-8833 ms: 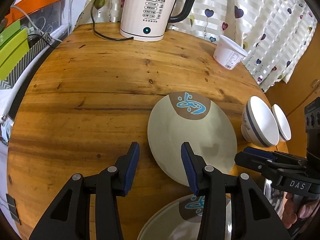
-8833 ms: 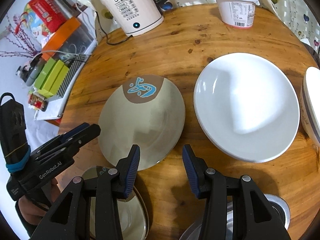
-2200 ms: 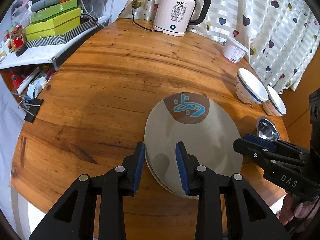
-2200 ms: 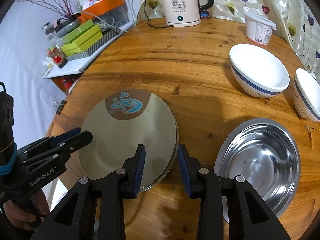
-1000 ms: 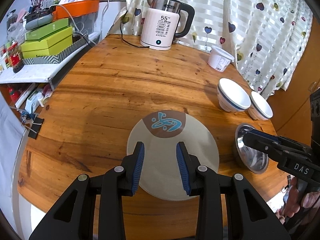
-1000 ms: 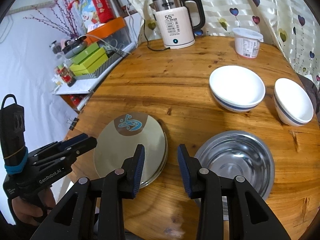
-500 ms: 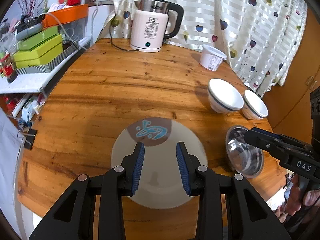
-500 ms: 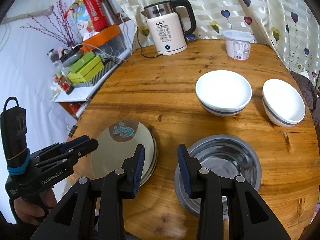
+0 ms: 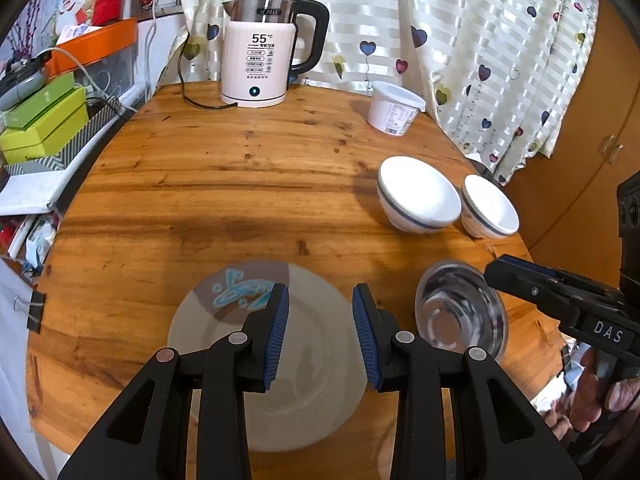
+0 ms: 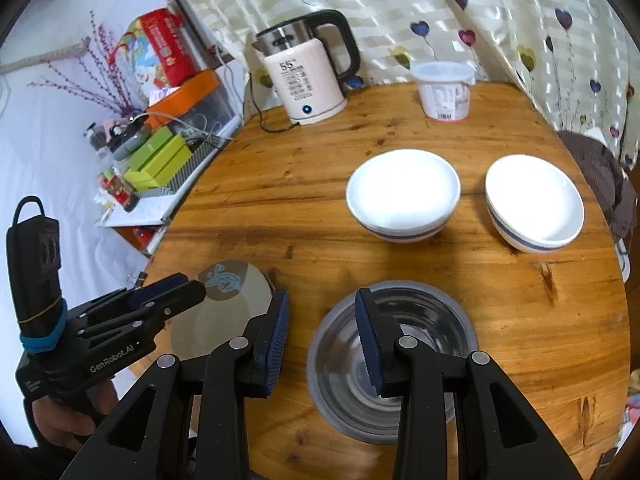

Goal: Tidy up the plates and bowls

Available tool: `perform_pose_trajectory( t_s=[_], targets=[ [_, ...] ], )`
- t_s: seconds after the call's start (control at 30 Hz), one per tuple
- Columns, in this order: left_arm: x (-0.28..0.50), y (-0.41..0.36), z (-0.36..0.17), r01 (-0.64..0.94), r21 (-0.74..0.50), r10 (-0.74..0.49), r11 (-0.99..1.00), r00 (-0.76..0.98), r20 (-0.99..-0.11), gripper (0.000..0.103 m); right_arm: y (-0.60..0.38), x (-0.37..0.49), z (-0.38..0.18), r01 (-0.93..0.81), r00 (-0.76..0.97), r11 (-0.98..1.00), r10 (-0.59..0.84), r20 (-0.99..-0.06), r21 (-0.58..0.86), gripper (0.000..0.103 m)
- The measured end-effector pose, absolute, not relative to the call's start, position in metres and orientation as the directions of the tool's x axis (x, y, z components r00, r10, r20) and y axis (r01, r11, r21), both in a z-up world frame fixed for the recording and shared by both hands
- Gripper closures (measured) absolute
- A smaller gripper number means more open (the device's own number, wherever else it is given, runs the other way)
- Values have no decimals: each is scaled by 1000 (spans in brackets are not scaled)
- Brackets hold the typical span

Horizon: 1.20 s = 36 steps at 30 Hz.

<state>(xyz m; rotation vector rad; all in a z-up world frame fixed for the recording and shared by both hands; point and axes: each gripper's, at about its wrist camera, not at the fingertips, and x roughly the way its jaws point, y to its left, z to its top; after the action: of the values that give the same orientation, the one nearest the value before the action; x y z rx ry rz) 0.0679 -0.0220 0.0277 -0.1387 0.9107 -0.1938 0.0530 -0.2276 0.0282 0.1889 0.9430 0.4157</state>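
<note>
My right gripper (image 10: 322,336) hangs over the steel bowl (image 10: 424,360), jaws parted, nothing between them; it's the nearer hand for the bowls. The 2 white bowls (image 10: 402,192) sit farther back on the table (image 10: 280,184), side by side. My left gripper (image 9: 320,336), also parted and empty, hovers over the stacked plates (image 9: 316,364).

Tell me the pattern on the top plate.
Plain beige plate with a brown patch bearing a blue squiggle at its far edge; clearest in the right wrist view.
</note>
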Motion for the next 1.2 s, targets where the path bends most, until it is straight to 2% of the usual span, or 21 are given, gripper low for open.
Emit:
perform_pose_trajectory(
  t_s=[0.57, 1.0, 1.2],
  targets=[
    [113, -52, 26, 155, -204, -257, 966, 561, -787, 69, -271, 86, 20, -182, 518, 910, 411, -750, 373, 66],
    [152, -74, 22, 188, -270, -329, 944, 506, -797, 69, -290, 123, 0, -102, 508, 897, 419, -753, 431, 66],
    [172, -90, 20, 203, -283, -347, 937, 495, -797, 69, -297, 140, -9, -72, 502, 893, 417, -758, 443, 72]
  ],
)
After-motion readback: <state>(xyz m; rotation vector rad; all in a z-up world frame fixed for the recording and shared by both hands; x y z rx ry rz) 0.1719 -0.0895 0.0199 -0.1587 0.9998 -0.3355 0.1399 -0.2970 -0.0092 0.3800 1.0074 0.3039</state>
